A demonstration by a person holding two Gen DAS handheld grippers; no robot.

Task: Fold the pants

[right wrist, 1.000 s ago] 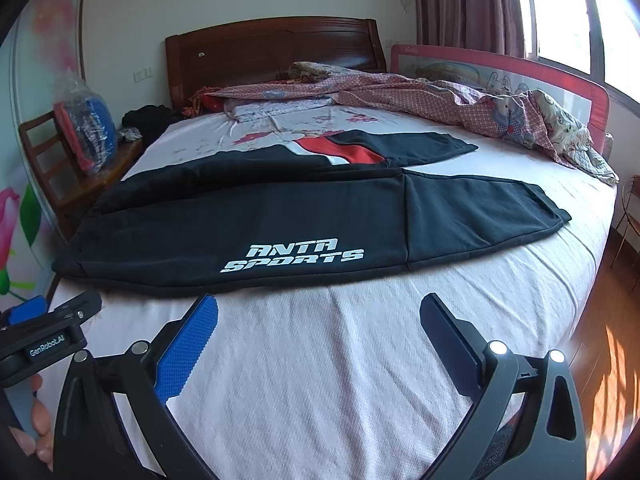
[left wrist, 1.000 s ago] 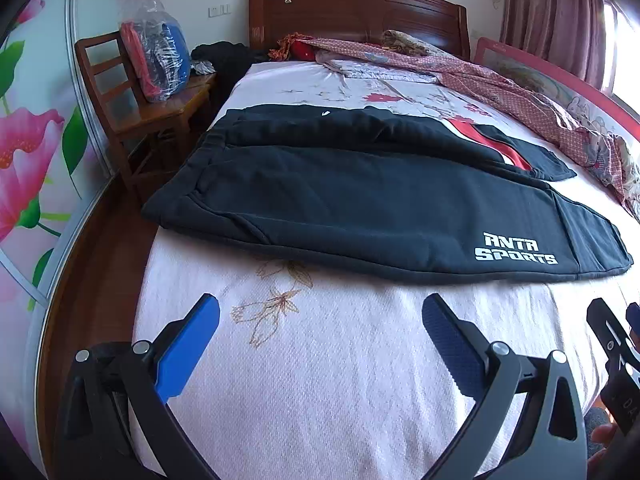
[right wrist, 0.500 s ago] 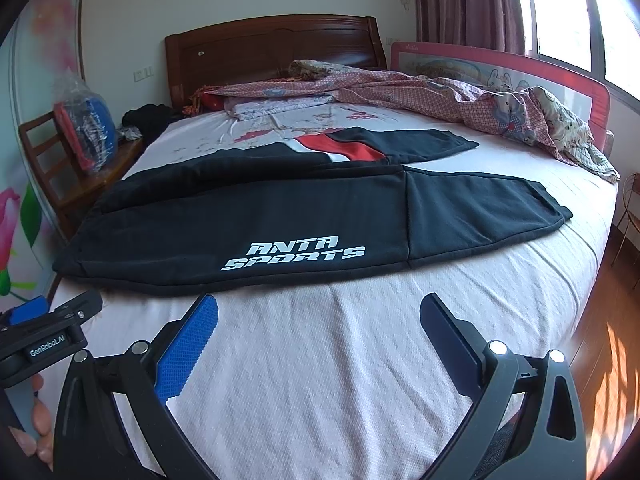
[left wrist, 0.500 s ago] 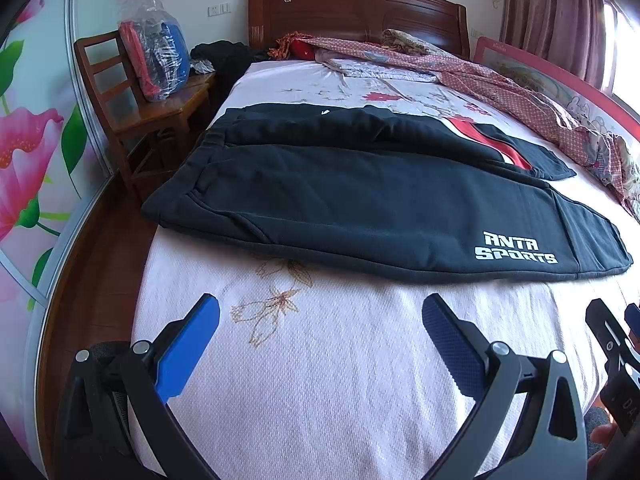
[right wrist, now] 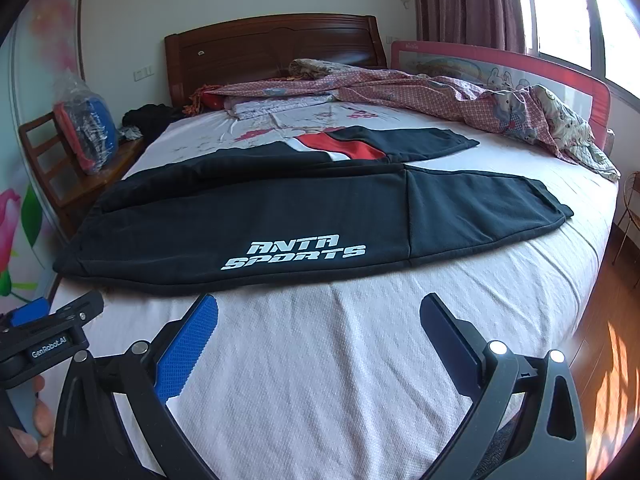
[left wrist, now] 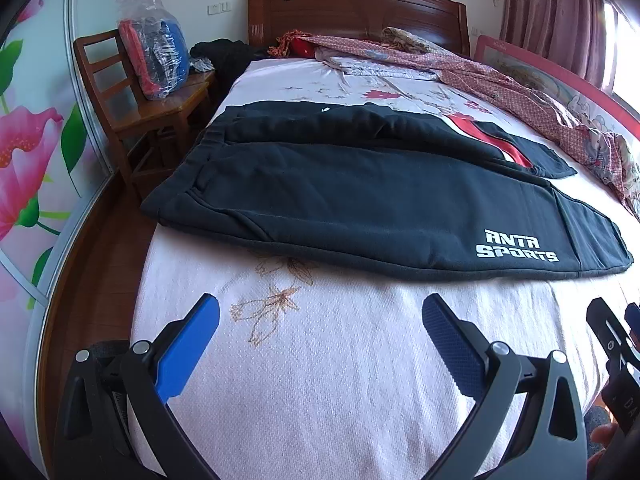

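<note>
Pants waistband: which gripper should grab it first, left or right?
Left. The left gripper sits open nearer the waistband end of the pants; the right gripper faces the cuffs.

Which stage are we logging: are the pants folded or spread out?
Spread out: the pants lie full length across the bed, both legs side by side.

Bare bedsheet (left wrist: 340, 360) before both grippers — free passage; pants (right wrist: 280, 216) span beyond, chair (left wrist: 132, 112) flanks left.

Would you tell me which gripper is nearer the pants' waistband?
Left. The left gripper hovers open before the black sweatpants' waistband end; the right gripper hovers open nearer the leg cuffs.
</note>
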